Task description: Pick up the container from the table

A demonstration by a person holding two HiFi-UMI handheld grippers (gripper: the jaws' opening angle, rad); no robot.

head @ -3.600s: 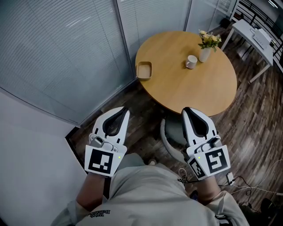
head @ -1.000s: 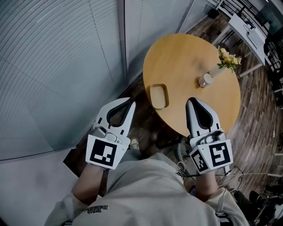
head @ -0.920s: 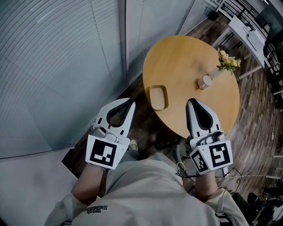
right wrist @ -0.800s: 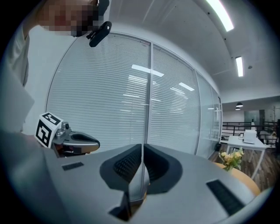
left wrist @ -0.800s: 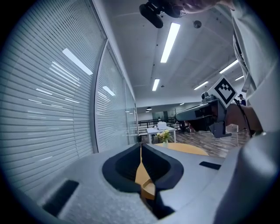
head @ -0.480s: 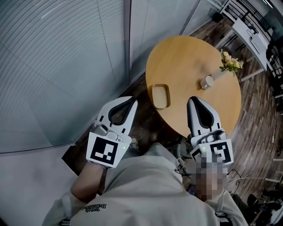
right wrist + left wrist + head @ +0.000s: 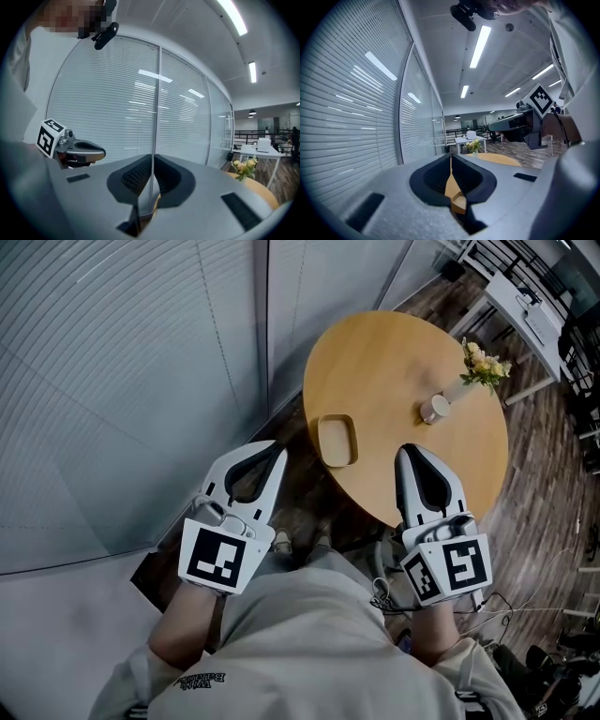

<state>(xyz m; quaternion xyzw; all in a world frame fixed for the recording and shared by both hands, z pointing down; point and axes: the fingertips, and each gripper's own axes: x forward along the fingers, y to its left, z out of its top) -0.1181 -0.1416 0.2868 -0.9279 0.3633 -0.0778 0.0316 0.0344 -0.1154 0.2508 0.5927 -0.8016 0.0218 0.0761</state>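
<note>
The container (image 7: 337, 440) is a shallow tan tray near the left edge of the round wooden table (image 7: 394, 352). It lies ahead of and between my two grippers, touched by neither. My left gripper (image 7: 270, 452) is shut and empty, held over the floor to the tray's left. My right gripper (image 7: 409, 456) is also shut and empty, with its tips over the table's near edge to the tray's right. In the left gripper view the jaws of the left gripper (image 7: 450, 158) meet along a thin line. The right gripper (image 7: 152, 158) looks the same in its own view.
A white cup (image 7: 433, 410) and a vase of yellow flowers (image 7: 484, 366) stand on the table's far right side. A glass wall with blinds (image 7: 141, 381) runs along the left. A white desk (image 7: 530, 306) stands at the top right, and cables (image 7: 525, 615) lie on the wooden floor.
Since 3.6 s ago the table and tray have come much nearer, and the tray now lies between the grippers. Over the last second little has shifted. Both grippers stayed shut.
</note>
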